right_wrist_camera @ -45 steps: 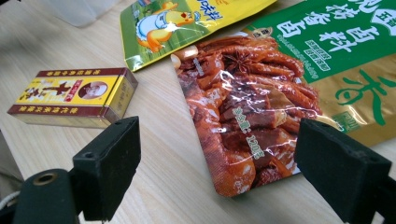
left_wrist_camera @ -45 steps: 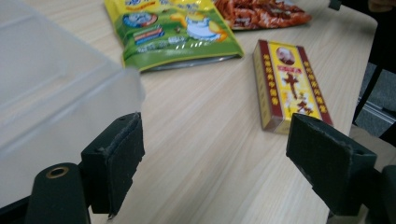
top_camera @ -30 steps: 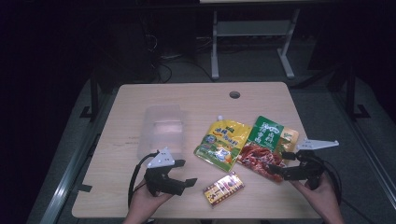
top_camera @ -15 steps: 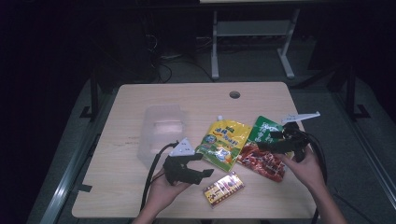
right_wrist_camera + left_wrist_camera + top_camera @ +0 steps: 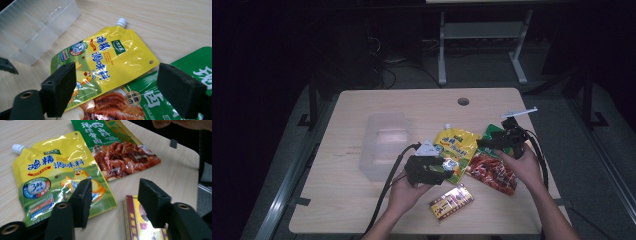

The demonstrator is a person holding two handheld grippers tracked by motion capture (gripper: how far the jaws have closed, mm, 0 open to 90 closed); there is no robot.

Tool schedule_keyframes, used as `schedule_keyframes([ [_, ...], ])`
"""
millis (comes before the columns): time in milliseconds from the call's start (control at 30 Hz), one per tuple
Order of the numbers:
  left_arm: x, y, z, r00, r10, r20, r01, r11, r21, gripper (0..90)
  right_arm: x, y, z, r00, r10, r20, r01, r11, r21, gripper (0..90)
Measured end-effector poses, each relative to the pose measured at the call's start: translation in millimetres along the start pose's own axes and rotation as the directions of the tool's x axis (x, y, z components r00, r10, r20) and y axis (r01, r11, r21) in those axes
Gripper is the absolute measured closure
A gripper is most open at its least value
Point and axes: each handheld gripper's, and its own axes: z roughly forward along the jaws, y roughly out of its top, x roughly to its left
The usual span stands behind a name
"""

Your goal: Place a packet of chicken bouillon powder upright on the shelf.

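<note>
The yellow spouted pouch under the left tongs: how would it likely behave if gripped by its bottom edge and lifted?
The yellow pouch lies flat with wrinkled, glossy film, so it would probably sag and fold rather than stay stiff. That shine suggests the pads could slip. Its white spout, the one rigid part, would likely hang lowest.

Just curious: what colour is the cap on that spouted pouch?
White; the pouch is yellow. Its cap shows best in the right gripper view.

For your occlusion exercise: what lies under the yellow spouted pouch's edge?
The yellow pouch overlaps the green-and-red snack packet, hiding that packet's corner. Elsewhere it rests on the table; anything beneath is hidden.
</note>
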Motion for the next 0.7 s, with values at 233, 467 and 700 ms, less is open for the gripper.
schedule_keyframes([
  [233,4.8,-2.1,19.4,0.9994,-0.013,-0.032,0.014,0.9991,0.040,56.9,-10.1,-1.5,17.8,0.9981,0.059,0.017,-0.059,0.998,0.023,19.8],
  [467,9.3,-8.4,34.7,0.9977,-0.009,-0.067,0.016,0.9953,0.095,68.8,-17.1,-3.7,34.7,0.9945,0.097,0.039,-0.099,0.994,0.055,23.2],
  [700,11.2,-13.8,41.6,0.9930,0.000,-0.118,0.018,0.9889,0.147,78.8,-21.8,-5.7,44.2,0.9905,0.127,0.052,-0.130,0.989,0.072,26.1],
])
